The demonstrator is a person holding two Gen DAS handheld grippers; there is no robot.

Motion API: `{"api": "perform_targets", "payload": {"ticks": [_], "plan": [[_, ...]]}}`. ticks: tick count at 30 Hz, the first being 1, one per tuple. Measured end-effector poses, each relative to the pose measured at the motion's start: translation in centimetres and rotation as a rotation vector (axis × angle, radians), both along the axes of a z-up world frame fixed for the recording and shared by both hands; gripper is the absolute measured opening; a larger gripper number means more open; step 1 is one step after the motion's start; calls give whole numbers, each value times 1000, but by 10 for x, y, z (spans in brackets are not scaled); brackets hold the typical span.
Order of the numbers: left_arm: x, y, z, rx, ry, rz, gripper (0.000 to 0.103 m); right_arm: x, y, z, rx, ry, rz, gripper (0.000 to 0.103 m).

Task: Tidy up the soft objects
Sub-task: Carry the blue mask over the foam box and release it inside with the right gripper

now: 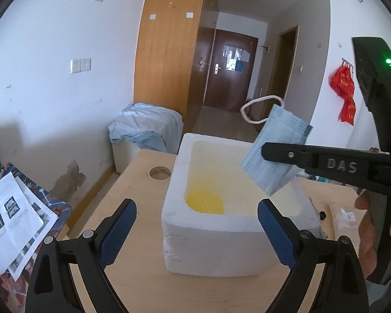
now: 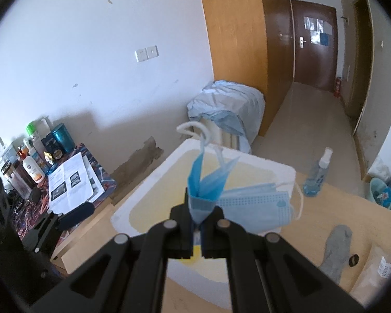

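Left gripper (image 1: 196, 224): jaws spread wide, nothing between the blue pads (image 1: 117, 230); its lower body is cut off by the frame edge. It hovers just in front of the white foam box (image 1: 221, 245), which stands on the wooden table (image 1: 133, 182).

Right gripper (image 2: 196, 215): jaws pinched close on a folded blue face mask (image 2: 199, 182), held in the air over the box. From the left wrist view the same mask (image 1: 276, 154) hangs tilted above the box's right side, its white ear loop (image 1: 260, 110) standing up. The fingertips are hidden behind the mask fabric.

Inside the box, a yellow object (image 1: 204, 202) lies at the near left corner; its kind cannot be made out. A second face mask (image 2: 258, 208) lies across the box's far right rim; whether it rests inside or on the edge cannot be told.

On the table to the right lie a grey sock (image 2: 336, 250) and a clear packet (image 2: 378, 266), partly cut off. A spray bottle (image 2: 318, 174) stands beyond the box.

Farther back, a blue cloth (image 1: 146, 125) covers a low piece of furniture whose form is hidden.
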State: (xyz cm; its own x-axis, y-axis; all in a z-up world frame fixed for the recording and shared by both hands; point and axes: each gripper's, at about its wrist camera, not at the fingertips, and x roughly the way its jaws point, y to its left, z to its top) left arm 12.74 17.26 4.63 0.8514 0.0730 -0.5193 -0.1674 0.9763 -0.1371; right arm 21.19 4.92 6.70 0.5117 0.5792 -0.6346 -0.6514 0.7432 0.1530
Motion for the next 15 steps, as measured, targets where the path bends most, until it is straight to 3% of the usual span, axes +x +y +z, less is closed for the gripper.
{"api": "perform_targets", "payload": {"ticks": [12,15], "plan": [[2,3,0,1,3,12,94,17,11,-15,-35,43,-4,6],[2,5,0,3,5,15,94,19,12,-16,-47,47,-16,11]]}}
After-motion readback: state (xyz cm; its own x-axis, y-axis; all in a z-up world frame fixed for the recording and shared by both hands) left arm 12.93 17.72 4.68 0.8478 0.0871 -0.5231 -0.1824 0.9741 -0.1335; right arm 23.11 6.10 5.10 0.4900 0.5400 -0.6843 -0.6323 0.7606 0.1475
